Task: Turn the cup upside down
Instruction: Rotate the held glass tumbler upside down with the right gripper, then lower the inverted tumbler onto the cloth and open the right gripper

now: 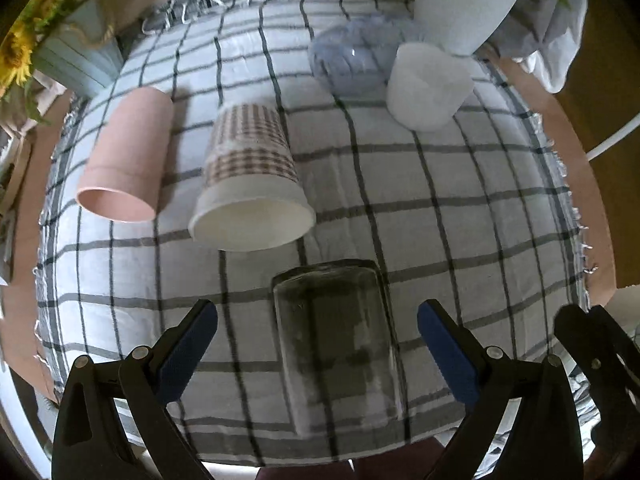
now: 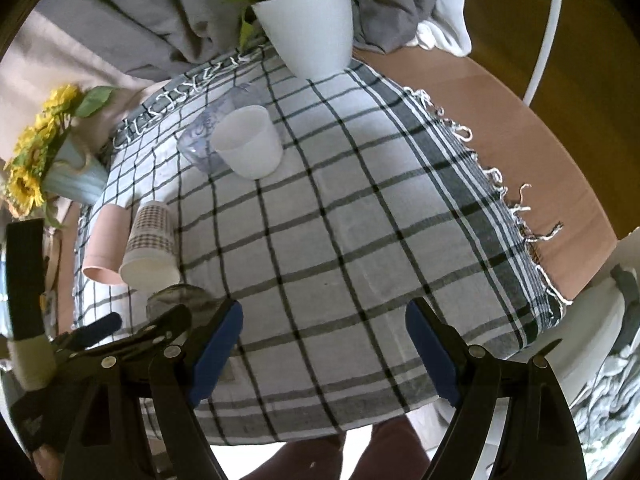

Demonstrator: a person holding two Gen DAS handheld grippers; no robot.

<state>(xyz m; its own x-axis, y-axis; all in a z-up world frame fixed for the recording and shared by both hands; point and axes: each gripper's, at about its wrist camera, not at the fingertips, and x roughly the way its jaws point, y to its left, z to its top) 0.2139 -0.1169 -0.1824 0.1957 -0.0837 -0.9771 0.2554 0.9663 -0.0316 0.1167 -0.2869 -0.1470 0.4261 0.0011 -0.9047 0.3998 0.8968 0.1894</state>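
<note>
A clear glass cup (image 1: 338, 344) stands upside down on the checked cloth, its flat base on top. It sits between the two blue pads of my left gripper (image 1: 318, 320), which is open, with a gap on each side. My right gripper (image 2: 324, 320) is open and empty over the cloth near its front edge. In the right wrist view the glass (image 2: 176, 298) shows only partly, behind the left gripper's black arms at the lower left.
A pink cup (image 1: 126, 162) and a checked paper cup (image 1: 250, 178) stand upright at the left. A white cup (image 1: 428, 86) and a clear bluish cup (image 1: 352, 58) stand further back. A white plant pot (image 2: 310, 28) and a sunflower vase (image 2: 68, 168) stand at the cloth's far edge.
</note>
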